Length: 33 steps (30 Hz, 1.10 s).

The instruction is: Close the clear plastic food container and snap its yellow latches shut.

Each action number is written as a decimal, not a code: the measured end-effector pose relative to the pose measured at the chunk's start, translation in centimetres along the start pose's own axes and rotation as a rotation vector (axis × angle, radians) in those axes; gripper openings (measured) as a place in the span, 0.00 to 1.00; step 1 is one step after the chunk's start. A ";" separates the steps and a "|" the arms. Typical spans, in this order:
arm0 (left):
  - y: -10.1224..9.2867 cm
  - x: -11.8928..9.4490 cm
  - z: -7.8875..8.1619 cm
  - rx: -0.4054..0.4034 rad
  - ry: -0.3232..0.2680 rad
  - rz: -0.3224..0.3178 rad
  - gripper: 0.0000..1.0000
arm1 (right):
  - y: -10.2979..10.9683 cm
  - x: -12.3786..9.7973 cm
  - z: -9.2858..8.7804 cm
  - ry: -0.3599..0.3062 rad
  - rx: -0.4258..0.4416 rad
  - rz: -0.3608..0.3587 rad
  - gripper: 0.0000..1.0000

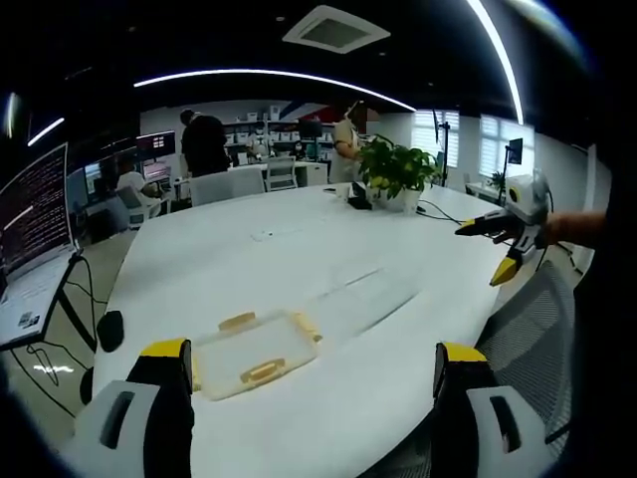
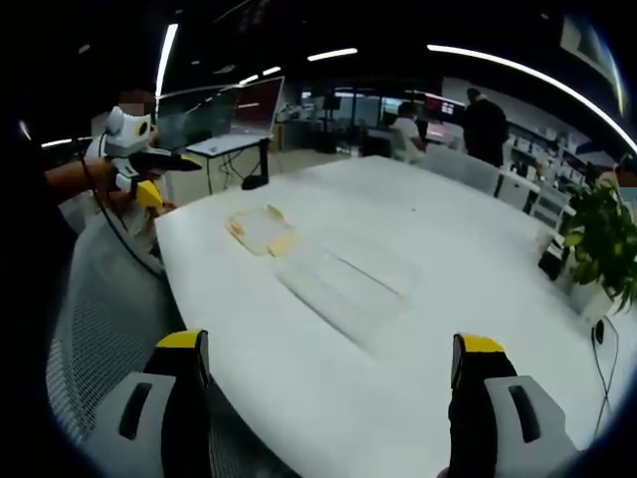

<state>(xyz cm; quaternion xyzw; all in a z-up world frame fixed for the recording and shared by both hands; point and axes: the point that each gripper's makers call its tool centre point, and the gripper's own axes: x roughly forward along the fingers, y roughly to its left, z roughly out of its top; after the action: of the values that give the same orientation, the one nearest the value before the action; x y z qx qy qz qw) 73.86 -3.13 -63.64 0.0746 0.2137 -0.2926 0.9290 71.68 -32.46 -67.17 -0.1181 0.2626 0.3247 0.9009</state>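
Both grippers gape empty; the lid (image 1: 254, 354) lies just ahead of the left gripper (image 1: 314, 373), container (image 1: 363, 294) beyond, long axis slanting away.

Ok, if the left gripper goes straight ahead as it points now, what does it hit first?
Probably the lid with yellow latches, lying flat on the table between its open jaws; depth is hard to judge.

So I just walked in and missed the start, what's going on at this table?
A person holds a gripper in each hand above a white table. The left gripper and the right gripper are both open and hold nothing. A clear plastic container lies on the table beside its lid, which has yellow latches. Neither gripper touches it, so closing has not begun.
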 end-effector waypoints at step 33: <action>1.8 0.4 0.1 0.020 0.023 -0.051 0.99 | -0.1 1.5 2.2 0.042 -0.084 0.094 1.00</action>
<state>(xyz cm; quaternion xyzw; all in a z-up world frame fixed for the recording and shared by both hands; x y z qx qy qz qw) 75.22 -1.87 -63.75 0.0819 0.2234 -0.3177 0.9179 73.56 -30.90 -66.17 -0.1502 0.2727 0.3747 0.8733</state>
